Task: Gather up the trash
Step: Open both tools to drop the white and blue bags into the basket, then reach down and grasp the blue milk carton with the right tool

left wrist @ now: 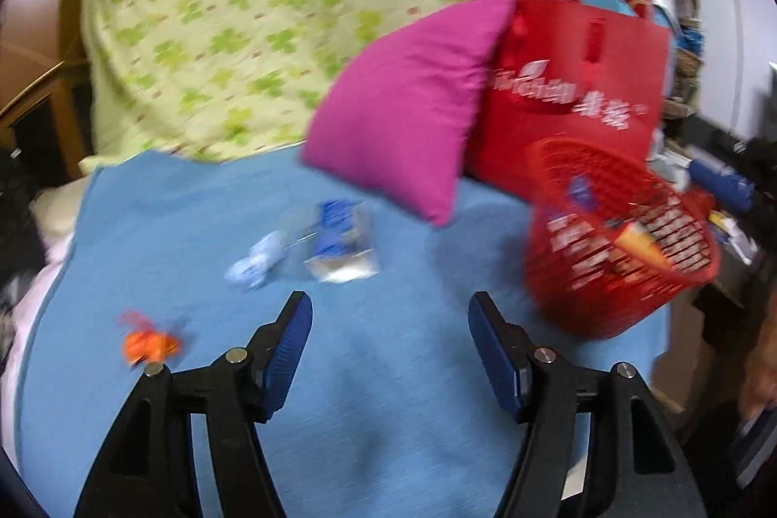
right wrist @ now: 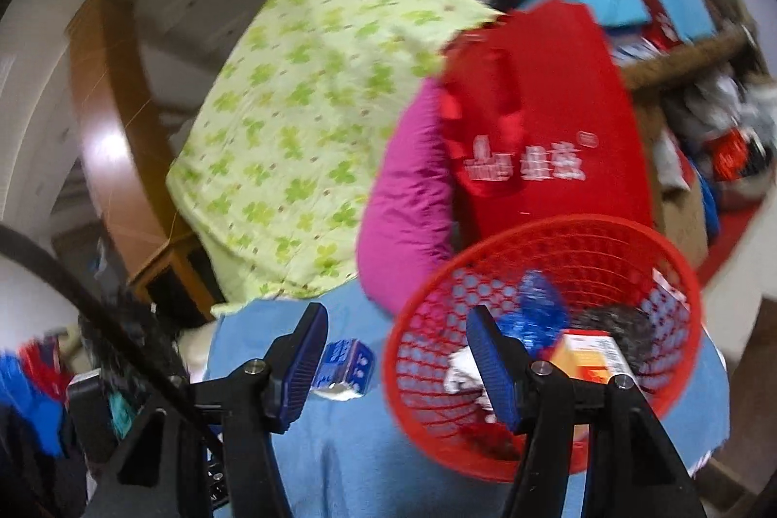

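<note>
Partly blurred: red basket [right wrist: 544,324] hides trash.

1. Blue cover [left wrist: 388,445]: matt cloth, soft nap.
2. Basket [right wrist: 422,353]: red plastic lattice w/ slight gloss.
3. Quilt [left wrist: 252,32]: matt cotton-like cloth, green clover print.
4. Pillow [left wrist: 408,105]: magenta cloth, smooth w/ faint sheen.
5. Red bag [left wrist: 573,81]: matt fabric, white print.
6. Wrapper [left wrist: 340,246]: glossy clear and blue plastic film.
7. Bed frame [right wrist: 111,120]: varnished wood, shiny.
8. Gripper pads [left wrist: 286,353]: ribbed blue, rubber-like; arms matt black plastic, metal pins.
</note>
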### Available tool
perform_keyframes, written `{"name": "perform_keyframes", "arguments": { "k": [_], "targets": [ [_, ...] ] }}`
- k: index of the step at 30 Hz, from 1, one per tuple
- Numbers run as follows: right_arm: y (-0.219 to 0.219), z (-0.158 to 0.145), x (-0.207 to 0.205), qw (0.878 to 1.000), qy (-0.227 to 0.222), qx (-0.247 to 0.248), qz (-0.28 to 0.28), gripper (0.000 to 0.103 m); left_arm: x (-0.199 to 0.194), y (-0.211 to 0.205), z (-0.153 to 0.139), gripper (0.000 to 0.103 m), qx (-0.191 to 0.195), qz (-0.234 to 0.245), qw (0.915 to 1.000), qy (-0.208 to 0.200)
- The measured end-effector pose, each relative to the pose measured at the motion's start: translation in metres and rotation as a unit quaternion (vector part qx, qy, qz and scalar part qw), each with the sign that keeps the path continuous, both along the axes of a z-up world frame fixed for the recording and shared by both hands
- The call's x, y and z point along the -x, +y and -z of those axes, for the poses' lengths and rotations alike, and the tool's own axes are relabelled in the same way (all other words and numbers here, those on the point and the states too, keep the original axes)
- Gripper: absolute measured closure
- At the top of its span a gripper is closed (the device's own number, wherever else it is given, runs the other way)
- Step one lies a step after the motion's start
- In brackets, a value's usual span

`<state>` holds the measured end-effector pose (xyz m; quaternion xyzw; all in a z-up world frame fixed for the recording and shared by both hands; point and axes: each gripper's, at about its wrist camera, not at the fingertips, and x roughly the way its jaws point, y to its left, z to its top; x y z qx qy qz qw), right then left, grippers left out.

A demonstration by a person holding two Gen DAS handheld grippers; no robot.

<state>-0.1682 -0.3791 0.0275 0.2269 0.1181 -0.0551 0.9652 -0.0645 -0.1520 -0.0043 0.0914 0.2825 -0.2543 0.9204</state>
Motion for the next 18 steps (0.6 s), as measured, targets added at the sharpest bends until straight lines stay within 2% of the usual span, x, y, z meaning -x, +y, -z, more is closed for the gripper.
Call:
{"name": "perform_keyframes", "arguments": {
  "k": [7, 13, 18],
  "targets": [
    [0.047, 0.004, -0.029, 0.998, 0.025, 0.035, -0.050, 0.039, -0.025, 0.083, 0.020, 0.035, 0.001, -0.094, 0.9955, 0.014],
    [0.075, 0.014, -0.052, 0.995, 0.052, 0.049, -0.074, 0.039, -0.045, 0.143, 0.027, 0.035, 0.015, -0.166, 0.9859, 0.015],
    [0.101, 0.024, -0.070, 0.990, 0.076, 0.063, -0.099, 0.039, -0.055, 0.173, 0.034, 0.035, 0.041, -0.205, 0.9773, 0.033]
  ]
}}
